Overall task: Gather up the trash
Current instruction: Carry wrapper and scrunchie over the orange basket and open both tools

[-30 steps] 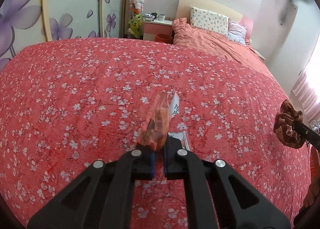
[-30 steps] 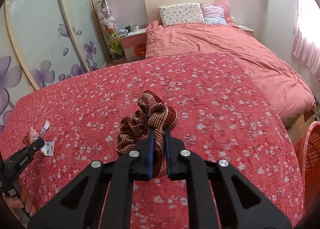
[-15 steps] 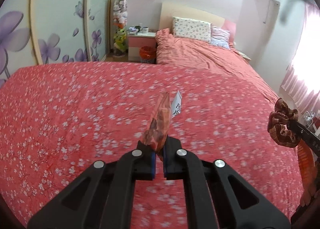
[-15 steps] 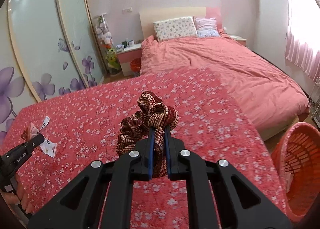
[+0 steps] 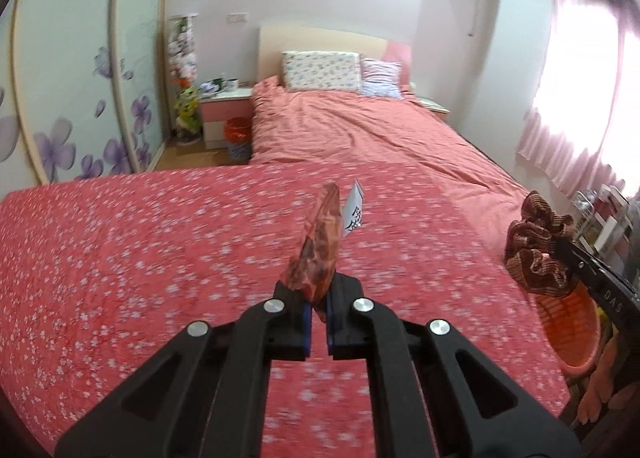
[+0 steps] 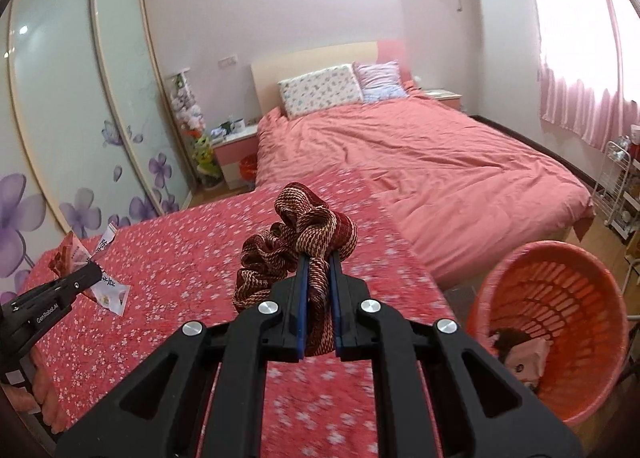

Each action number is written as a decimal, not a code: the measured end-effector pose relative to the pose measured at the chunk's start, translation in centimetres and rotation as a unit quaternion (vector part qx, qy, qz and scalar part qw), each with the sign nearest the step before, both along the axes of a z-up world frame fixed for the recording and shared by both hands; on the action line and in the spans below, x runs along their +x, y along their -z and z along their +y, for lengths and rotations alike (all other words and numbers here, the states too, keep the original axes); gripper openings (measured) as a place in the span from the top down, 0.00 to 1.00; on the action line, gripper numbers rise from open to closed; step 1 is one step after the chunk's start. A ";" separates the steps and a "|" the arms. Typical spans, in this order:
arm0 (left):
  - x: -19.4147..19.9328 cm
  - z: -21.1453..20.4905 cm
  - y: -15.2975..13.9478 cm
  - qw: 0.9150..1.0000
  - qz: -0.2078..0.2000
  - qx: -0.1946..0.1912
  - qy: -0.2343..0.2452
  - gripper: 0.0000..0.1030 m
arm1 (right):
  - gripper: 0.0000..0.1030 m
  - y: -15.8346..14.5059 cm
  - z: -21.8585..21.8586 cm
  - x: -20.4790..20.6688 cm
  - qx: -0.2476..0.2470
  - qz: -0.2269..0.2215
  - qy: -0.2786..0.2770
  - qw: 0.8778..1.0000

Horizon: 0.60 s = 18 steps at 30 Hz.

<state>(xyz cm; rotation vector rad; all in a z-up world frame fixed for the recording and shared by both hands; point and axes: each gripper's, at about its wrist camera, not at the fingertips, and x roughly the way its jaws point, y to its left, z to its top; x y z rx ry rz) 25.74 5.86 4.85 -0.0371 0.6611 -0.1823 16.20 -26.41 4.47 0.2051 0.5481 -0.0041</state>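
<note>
Left gripper and right gripper, both loaded, held above the floral bedspread.

Your left gripper is clamped on the lower end of an orange-red snack wrapper, so the wrapper stands up clear of the bedspread, with a scrap of white printed paper at its tip, apparently pinched along with it. Your right gripper pinches a red-and-cream woven scrunchie by one fold, and its bulk hangs off the left side of the jaws. Further right, the orange laundry-style basket waits on the floor beside the bed, already holding some trash, likely where both loads are headed.
</note>
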 end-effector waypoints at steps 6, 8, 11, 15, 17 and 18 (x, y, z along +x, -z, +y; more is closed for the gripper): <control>-1.3 -5.4 -1.3 0.999 -0.007 -0.010 0.053 0.94 | 0.91 -0.6 -3.4 -2.3 0.014 -0.015 0.034 0.999; -1.8 -7.3 -1.6 0.997 -0.007 -0.017 0.071 0.94 | 0.91 -0.8 -4.4 -3.0 0.015 -0.021 0.045 0.999; -2.4 -9.9 -1.9 0.995 -0.011 -0.020 0.099 0.94 | 0.91 -1.0 -6.3 -4.1 0.018 -0.029 0.066 0.997; -3.8 -13.6 -1.9 0.990 -0.014 -0.026 0.139 0.94 | 0.91 -0.9 -8.7 -5.6 0.017 -0.038 0.091 0.995; -4.4 -15.8 -2.0 0.986 -0.014 -0.030 0.161 0.94 | 0.91 -0.9 -9.5 -6.2 0.011 -0.042 0.105 0.994; -4.7 -16.9 -1.9 0.984 -0.013 -0.031 0.172 0.94 | 0.91 -0.8 -10.1 -6.6 0.009 -0.044 0.114 0.993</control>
